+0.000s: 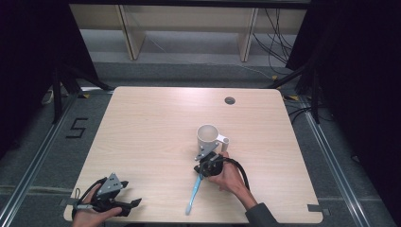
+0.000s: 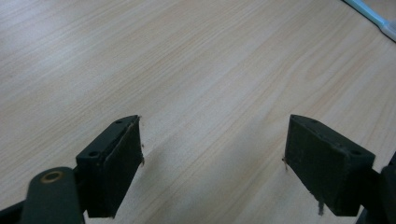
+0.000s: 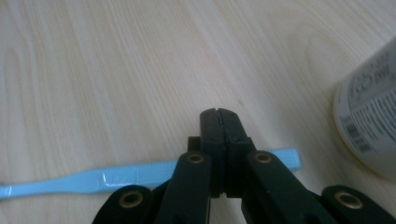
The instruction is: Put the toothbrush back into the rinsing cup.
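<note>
Pressed-together right gripper (image 3: 218,114) fingers overlie a light-blue toothbrush (image 3: 93,179); left gripper (image 2: 212,163) spread.

matt pale wood table (image 1: 142,132), glossy white mug (image 1: 208,136)

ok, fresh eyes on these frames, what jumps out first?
The white mug stands right of the table's centre, handle toward the right edge, with the right gripper just in front of it. That gripper's jaws are pressed together over a light blue toothbrush that runs back toward the near edge. The left gripper rests at the near left corner, jaws wide apart over bare wood.
</note>
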The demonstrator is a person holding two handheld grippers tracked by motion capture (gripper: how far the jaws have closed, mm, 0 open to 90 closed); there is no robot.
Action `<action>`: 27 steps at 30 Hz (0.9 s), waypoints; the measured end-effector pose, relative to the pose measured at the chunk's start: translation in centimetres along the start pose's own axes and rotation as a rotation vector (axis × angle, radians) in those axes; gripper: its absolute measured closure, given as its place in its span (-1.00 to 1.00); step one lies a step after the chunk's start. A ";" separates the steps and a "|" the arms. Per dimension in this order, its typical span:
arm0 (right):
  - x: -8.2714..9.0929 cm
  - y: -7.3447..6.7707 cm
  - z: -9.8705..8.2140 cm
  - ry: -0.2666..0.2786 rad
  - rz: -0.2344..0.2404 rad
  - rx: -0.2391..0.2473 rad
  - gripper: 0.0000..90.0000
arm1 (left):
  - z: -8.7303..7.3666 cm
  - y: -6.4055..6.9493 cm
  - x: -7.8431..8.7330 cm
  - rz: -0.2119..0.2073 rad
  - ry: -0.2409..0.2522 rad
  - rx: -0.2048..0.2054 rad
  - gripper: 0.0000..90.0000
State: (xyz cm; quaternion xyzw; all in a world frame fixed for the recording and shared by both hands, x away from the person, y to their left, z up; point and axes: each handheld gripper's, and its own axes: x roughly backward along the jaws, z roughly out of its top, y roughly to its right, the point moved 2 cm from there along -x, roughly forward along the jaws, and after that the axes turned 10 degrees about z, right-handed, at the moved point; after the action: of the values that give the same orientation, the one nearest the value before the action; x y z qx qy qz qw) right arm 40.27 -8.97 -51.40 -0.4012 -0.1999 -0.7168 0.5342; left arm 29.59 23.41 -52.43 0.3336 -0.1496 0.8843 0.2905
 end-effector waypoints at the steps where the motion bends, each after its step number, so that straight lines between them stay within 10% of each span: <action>1: 0.5 0.1 -0.6 -0.002 -0.005 -0.012 1.00 | 0.0 0.0 0.0 0.000 0.000 0.000 -0.59; 27: 4.9 -1.7 -6.6 -0.019 0.012 -0.061 1.00 | 0.0 -0.1 0.0 0.006 -0.003 0.002 -0.59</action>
State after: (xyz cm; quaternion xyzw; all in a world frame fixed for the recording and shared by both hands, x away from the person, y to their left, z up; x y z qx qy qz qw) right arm 35.79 -16.10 -51.23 -0.4251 -0.1807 -0.7154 0.5243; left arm 29.66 23.42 -52.42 0.3345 -0.1501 0.8849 0.2871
